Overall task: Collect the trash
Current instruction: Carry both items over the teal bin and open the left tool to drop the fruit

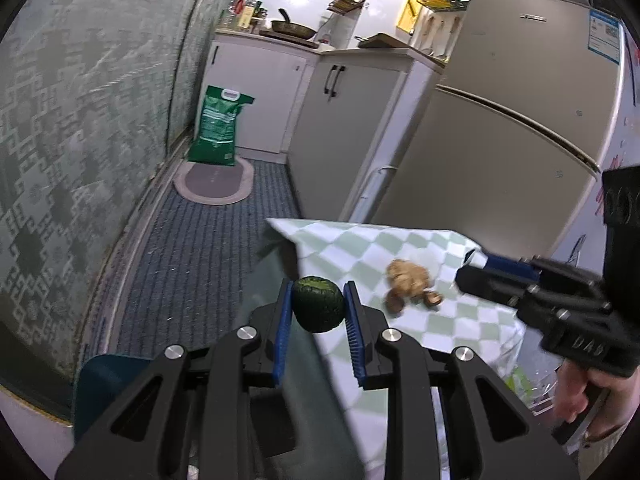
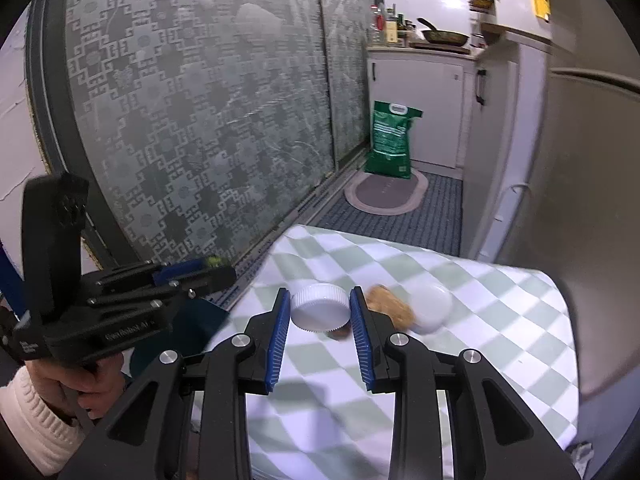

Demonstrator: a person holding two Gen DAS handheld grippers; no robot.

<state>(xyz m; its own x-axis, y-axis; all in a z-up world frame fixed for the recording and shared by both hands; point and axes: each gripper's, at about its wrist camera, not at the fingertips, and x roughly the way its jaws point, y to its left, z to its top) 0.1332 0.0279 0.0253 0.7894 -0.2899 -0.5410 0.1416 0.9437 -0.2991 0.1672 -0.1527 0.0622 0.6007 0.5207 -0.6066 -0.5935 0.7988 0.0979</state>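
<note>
Blue-padded left gripper (image 1: 318, 312) clamps a green peel (image 1: 319, 304), right gripper (image 2: 319, 312) a white lid (image 2: 319, 307); brown scraps (image 2: 390, 306) remain on the tablecloth (image 2: 500, 308).

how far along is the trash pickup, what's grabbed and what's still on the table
Nothing can be seen thrown away yet, and no bin is in view. In hand: the left gripper is clamped on a dark green round piece, and the right gripper on a white lid. Left: a brown scrap and a second white lid on the checked tablecloth.
</note>
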